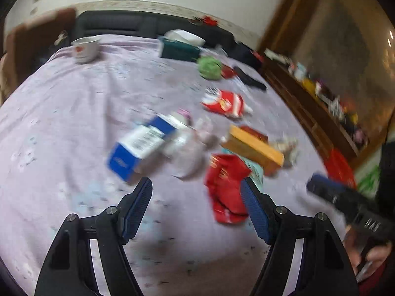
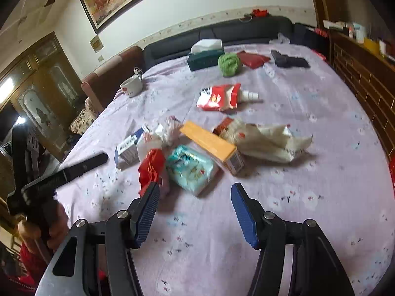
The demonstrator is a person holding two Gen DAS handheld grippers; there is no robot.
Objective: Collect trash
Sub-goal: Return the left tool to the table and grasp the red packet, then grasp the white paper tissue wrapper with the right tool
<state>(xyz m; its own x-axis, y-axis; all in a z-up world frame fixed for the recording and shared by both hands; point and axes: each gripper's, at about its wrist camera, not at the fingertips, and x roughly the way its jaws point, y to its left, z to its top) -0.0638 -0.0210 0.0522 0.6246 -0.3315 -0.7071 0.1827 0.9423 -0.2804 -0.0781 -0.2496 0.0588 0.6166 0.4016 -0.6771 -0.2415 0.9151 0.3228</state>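
Trash pile (image 2: 197, 148): mid-bed (image 2: 321, 197), bare sheet ringing it; left tongs (image 1: 196, 197) and right tongs (image 2: 195, 202) both released, nothing held.

We look forward along each gripper's fingers, low over the lilac-covered table (image 1: 74, 113) — the left view from the left, the right from the right. Both share the central trash pile (image 2: 195, 153) — near, just ahead.

On the tablecloth (image 2: 308, 128), the box (image 2: 209, 143) lies between the wrapper (image 2: 150, 165) and the crumpled bag (image 2: 269, 140).
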